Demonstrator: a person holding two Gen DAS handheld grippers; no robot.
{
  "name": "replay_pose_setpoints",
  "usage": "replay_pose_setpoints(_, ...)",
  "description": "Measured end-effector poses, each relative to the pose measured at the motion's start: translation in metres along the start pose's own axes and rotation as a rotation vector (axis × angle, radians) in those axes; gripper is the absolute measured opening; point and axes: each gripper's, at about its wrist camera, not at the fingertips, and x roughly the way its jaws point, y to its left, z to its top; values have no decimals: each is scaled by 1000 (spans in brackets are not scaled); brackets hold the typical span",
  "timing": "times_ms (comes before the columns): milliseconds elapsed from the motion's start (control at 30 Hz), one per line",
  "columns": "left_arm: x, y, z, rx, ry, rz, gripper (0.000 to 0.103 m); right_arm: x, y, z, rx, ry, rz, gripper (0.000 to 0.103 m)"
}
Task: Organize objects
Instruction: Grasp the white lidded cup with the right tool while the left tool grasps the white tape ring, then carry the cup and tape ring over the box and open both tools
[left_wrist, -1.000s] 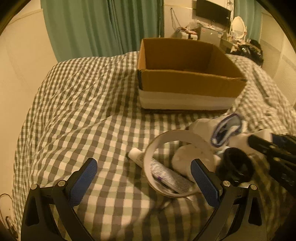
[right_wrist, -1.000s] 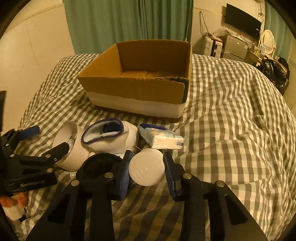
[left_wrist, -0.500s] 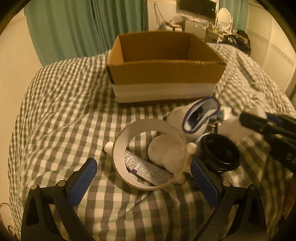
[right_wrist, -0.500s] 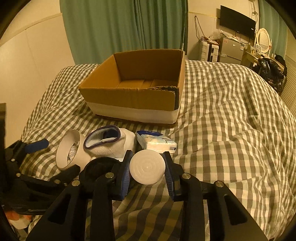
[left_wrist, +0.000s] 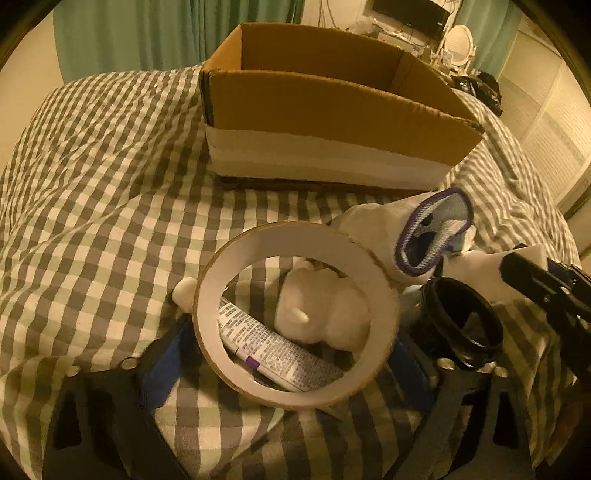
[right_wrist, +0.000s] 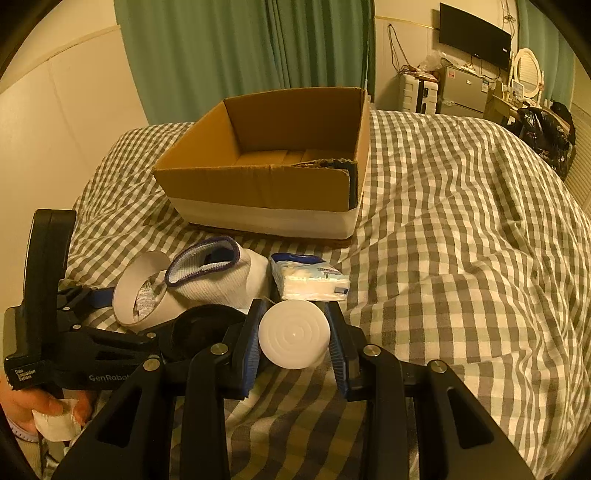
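My left gripper (left_wrist: 291, 365) is shut on a wide white tape ring (left_wrist: 295, 314), held just above the checked bed; the ring also shows in the right wrist view (right_wrist: 140, 291). Through it I see a toothpaste tube (left_wrist: 273, 350) and a white plush toy (left_wrist: 325, 314). My right gripper (right_wrist: 293, 343) is shut on a white round jar (right_wrist: 293, 338), held low over the bed. A white sock with purple cuff (right_wrist: 218, 277) and a tissue pack (right_wrist: 310, 280) lie beside it. An open cardboard box (right_wrist: 273, 173) stands behind them.
A black round ring (left_wrist: 461, 325) sits by the left gripper's right finger. The checked bedspread (right_wrist: 461, 240) stretches to the right. Green curtains, a suitcase, a fridge and a wall TV stand beyond the bed.
My left gripper has closed in on the tape ring and now grips it. My right gripper has lifted the white jar slightly and drawn back a little from the box.
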Motion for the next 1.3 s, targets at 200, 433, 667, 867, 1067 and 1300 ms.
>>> replay_pose_setpoints(200, -16, -1, 0, 9, -32, 24, 86, -1, 3, -3, -15, -2, -1, 32)
replay_pose_setpoints(433, -45, 3, -2, 12, -88, 43, 85, -16, 9, -5, -36, -28, -36, 32)
replay_pose_setpoints(667, -80, -5, -6, 29, -157, 71, 85, -48, 19, -5, -59, -84, -72, 32)
replay_pose_setpoints(867, -111, -11, -9, 23, -217, 96, 85, -81, 30, -5, -78, -140, -75, 32)
replay_pose_setpoints(1067, -143, -13, -7, 29, -274, 109, 85, -112, 45, 2, -119, -198, -87, 32)
replay_pose_setpoints(1300, -169, -14, 14, 41, -311, 123, 85, -142, 62, 23, -206, -256, -128, 32)
